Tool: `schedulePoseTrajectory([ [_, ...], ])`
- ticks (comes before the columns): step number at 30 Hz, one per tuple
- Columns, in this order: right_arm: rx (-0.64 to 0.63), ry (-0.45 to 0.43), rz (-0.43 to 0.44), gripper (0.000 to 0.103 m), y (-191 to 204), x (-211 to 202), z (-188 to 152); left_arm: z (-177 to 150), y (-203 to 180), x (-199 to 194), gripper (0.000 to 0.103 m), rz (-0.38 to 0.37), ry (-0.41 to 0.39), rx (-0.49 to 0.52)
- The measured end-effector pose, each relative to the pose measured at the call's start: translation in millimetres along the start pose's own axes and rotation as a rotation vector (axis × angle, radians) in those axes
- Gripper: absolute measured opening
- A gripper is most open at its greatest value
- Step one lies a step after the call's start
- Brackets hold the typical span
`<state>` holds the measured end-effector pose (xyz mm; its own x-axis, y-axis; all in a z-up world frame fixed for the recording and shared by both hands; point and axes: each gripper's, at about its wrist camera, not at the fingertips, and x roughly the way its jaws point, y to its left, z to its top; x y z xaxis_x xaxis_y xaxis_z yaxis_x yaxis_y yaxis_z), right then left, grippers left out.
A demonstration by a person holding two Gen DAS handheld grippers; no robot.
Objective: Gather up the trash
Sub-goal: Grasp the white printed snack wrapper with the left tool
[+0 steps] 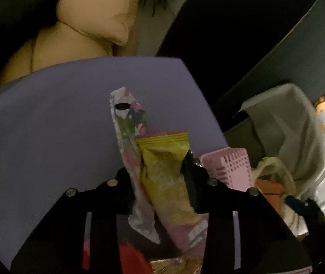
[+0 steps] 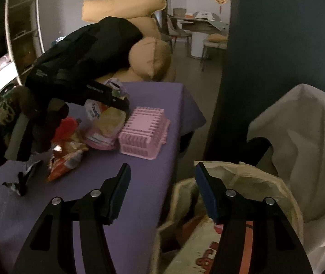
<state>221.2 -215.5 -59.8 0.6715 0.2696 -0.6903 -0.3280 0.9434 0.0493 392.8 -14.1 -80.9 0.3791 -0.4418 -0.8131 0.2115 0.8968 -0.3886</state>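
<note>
Left wrist view: the yellow-and-pink snack wrapper (image 1: 162, 171) sits low centre on the purple table (image 1: 36, 125), clenched by the left hand-held gripper (image 1: 160, 178) alongside a pastel wrapper (image 1: 128, 118). Best lift both together toward the trash bag (image 2: 242, 182), lower right. Right hand-held gripper (image 2: 162, 191) released, empty. Print unreadable.

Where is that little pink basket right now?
The pink basket sits upside down on the purple table, near its right edge in the right wrist view, right beside the pink-and-yellow snack bag that the left claw is gripping.
</note>
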Motion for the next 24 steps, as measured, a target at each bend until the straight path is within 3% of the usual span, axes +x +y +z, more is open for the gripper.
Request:
schedulePoseTrajectory([
  [6,-0.030,-0.005,0.089,0.055,31.6,12.8,15.5,-26.4,18.0,-75.4,0.034,-0.081,-0.127,-0.050],
  [10,-0.028,0.008,0.161,0.055,54.0,20.0,23.4,-59.9,24.7,-112.4,0.034,-0.104,-0.133,-0.070],
  [17,-0.121,0.049,0.073,0.055,75.9,16.8,11.8,-121.9,38.7,-139.1,0.052,-0.160,-0.124,-0.045],
  [24,-0.078,0.062,0.165,0.055,90.2,-6.7,-6.7,-152.4,60.8,-156.7,0.056,-0.160,-0.172,-0.110],
])
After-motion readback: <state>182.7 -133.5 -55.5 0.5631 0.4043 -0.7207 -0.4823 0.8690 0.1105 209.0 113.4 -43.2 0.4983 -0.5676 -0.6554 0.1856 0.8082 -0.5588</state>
